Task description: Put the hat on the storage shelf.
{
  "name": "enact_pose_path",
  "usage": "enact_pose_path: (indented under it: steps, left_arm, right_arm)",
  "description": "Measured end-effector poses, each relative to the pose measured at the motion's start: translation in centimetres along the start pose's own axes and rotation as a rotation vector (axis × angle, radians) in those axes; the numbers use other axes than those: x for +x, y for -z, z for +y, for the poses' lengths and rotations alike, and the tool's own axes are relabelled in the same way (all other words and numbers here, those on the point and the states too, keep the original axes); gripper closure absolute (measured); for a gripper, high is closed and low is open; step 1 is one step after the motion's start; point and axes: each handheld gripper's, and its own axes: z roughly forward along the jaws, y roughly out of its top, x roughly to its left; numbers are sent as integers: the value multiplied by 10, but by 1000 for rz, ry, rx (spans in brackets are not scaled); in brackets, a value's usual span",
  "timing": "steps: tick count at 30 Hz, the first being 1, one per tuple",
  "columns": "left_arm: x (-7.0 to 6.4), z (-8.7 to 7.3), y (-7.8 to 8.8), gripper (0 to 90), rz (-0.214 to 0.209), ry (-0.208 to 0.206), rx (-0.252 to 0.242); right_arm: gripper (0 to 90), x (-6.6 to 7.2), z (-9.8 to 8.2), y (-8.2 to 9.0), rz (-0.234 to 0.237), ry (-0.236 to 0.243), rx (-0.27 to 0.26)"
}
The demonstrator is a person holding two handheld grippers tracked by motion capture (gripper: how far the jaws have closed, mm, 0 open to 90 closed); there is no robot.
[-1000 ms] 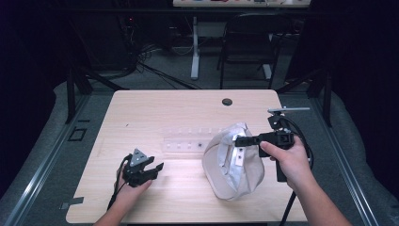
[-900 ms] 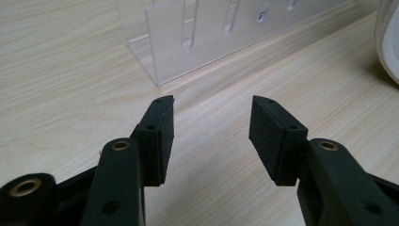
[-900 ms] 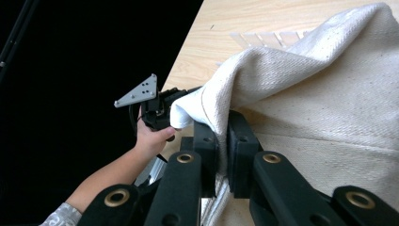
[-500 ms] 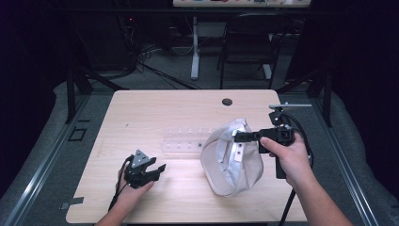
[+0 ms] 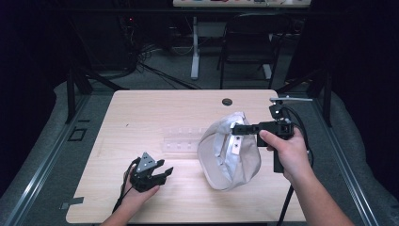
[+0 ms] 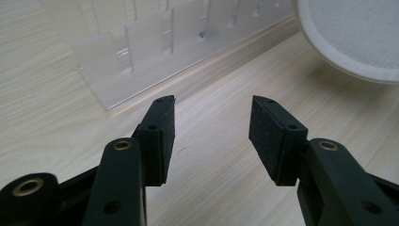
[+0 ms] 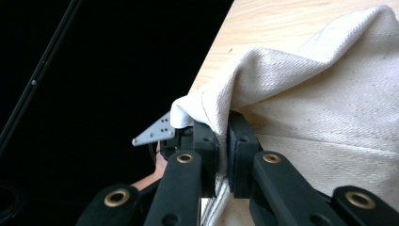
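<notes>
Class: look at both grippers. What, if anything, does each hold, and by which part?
The right gripper pinches the white cloth cap by a fold of its fabric edge. The left gripper holds nothing; its jaws stand apart.

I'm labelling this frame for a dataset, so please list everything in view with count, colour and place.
Fabric hat: one, off-white, right half of the table, lifted by its edge.
Clear rack: one, transparent plastic with slots, table centre, left of the hat.
Table: one, light wood, middle of the high view.
Round grommet: one, dark, far edge of the table.
Folding chair: one, black, on the floor beyond the table.
Cables: several, black, on the floor behind the table.
Right gripper: one, black, shut on the hat's edge.
Left gripper: one, black, open, low over the near-left table.
</notes>
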Motion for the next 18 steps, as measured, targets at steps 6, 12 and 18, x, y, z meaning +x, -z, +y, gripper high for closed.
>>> enact_pose_path:
  steps: [6, 12, 18]
  left_arm:
    - [-12, 7, -1, 511, -30, -3, -11]
    - [-25, 15, -1, 477, -62, -24, -32]
    - [-41, 21, -11, 404, -101, -56, -20]
  right_arm:
    - [846, 3, 7, -3, 6, -1, -13]
    - [846, 5, 14, -7, 5, 2, -21]
    - [846, 4, 17, -12, 4, -5, -31]
